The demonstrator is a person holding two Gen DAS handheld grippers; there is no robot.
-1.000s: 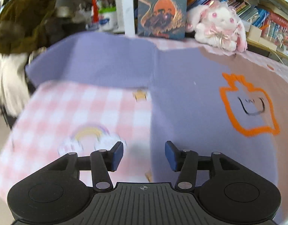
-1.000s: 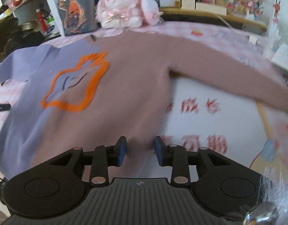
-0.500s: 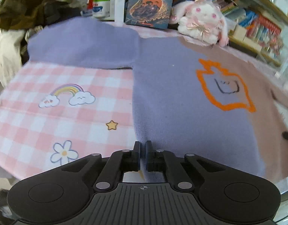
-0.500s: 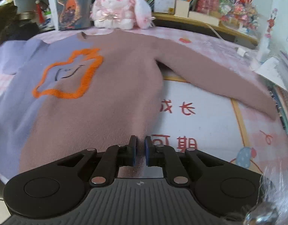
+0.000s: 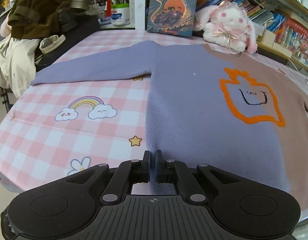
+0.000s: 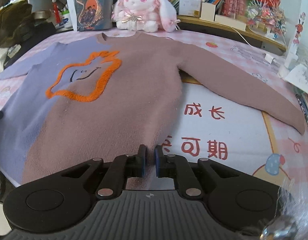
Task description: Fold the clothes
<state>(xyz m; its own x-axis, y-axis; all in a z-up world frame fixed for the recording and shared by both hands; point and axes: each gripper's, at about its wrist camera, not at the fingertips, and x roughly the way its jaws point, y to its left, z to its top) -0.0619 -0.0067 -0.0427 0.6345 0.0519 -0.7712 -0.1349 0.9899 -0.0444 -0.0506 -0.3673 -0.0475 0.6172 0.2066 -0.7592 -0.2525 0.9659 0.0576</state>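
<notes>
**Both hem corners pinched, sweater flat ahead**

So, left wrist view: left gripper (image 5: 153, 165) is clamped on the sweater (image 5: 194, 104) at its lilac hem corner, body spread ahead on the checked cloth (image 5: 53, 136).

Right wrist view: right gripper (image 6: 149, 163) is pinching the brown hem corner. Looks soft, floppy knit; corners seem the sensible hold, and it'll probably sag between them.
</notes>
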